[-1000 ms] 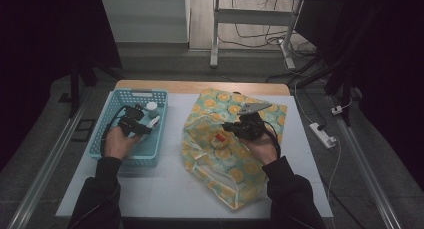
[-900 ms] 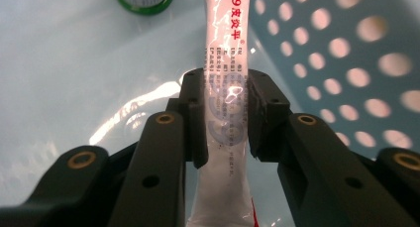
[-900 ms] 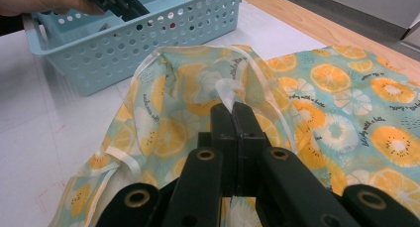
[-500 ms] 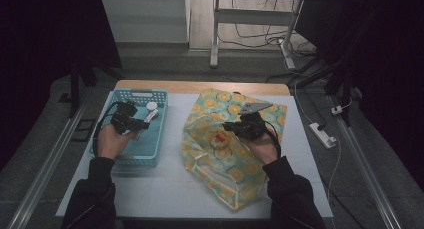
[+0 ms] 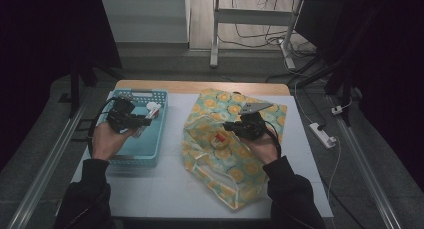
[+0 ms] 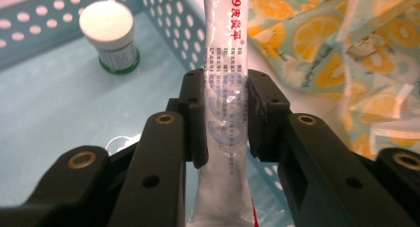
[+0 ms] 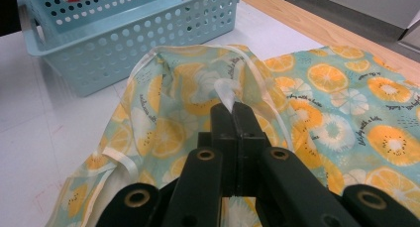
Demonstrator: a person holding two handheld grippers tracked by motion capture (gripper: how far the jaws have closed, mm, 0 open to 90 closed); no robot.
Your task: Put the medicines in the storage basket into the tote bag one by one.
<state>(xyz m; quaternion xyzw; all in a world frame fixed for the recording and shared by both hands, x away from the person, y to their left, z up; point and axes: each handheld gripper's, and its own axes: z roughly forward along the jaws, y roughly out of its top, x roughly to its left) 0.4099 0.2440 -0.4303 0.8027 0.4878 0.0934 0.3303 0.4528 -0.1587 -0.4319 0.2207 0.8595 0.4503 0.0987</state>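
White-capped bottle [image 6: 110,36] beside gripped tube [image 6: 225,88]

Tube [image 6: 224,88] cut off by top and bottom edges in left gripper view; small print illegible. Bag's [image 7: 346,108] handle tip hidden between right tongs [image 7: 233,113]. Basket's [image 5: 150,154] contents too small in high view.
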